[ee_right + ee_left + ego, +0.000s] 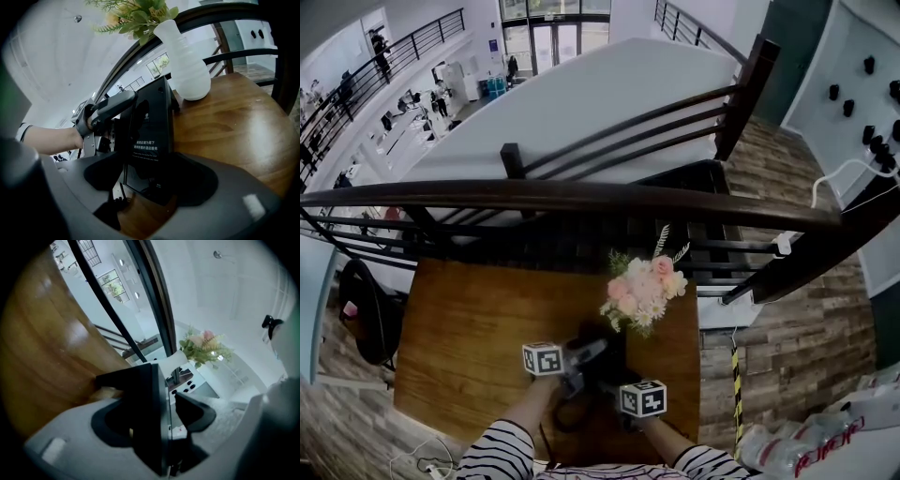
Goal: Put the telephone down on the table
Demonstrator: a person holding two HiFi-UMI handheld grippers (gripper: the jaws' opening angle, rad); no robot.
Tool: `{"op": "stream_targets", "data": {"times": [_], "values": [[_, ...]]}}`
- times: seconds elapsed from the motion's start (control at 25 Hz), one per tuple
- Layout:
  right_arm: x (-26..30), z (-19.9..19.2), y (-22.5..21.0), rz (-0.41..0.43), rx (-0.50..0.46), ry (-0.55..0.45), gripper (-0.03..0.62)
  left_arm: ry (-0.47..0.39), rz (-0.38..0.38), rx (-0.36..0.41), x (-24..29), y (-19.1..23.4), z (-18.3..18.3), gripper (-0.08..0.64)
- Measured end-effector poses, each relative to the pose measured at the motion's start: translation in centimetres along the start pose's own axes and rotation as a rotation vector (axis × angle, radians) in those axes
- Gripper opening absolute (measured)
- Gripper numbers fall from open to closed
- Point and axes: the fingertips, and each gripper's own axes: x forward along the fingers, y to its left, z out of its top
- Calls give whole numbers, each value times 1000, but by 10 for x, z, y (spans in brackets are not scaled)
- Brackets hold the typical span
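The black telephone (602,349) is at the near edge of the wooden table (459,328), between my two grippers. In the right gripper view it stands on edge (150,136) with white print on its face, and my right gripper (151,183) is shut on its lower end. My left gripper (581,360) comes in from the left. In the left gripper view a thin black edge of the telephone (157,427) stands between the left gripper's (160,394) jaws. The right jaw stands clear of it, with a gap showing. Keypad buttons (187,380) show beyond.
A white ribbed vase (185,65) of pink and white flowers (642,291) stands on the table just behind the telephone. A dark railing (581,197) runs along the table's far side. A dark cord (567,414) lies at the near edge. Bare wood (234,122) spreads right of the telephone.
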Motion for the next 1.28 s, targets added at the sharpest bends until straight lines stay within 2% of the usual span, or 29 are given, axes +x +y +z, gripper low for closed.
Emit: {"op": "stream_targets", "data": {"times": [0.12, 0.2, 0.56, 0.68, 0.84, 1.08, 1.28], "values": [[-5, -2, 2, -11, 1, -5, 354, -53, 31, -29, -10, 1, 3, 318], [-10, -4, 3, -17, -3, -10, 357, -75, 43, -42, -19, 1, 2, 321], [-38, -9, 17, -33, -14, -63, 353, -162, 97, -11, -70, -15, -3, 322], [-52, -13, 30, -36, -23, -89, 347, -184, 119, 42, -93, -34, -6, 322], [-74, -23, 45, -47, -33, -127, 331, -162, 156, 128, -124, -64, -21, 310], [-110, -43, 74, -64, -35, -204, 295, -150, 182, 272, -161, -118, -45, 259], [-138, -60, 109, -65, -36, -269, 254, -155, 173, 367, -189, -164, -62, 187]]}}
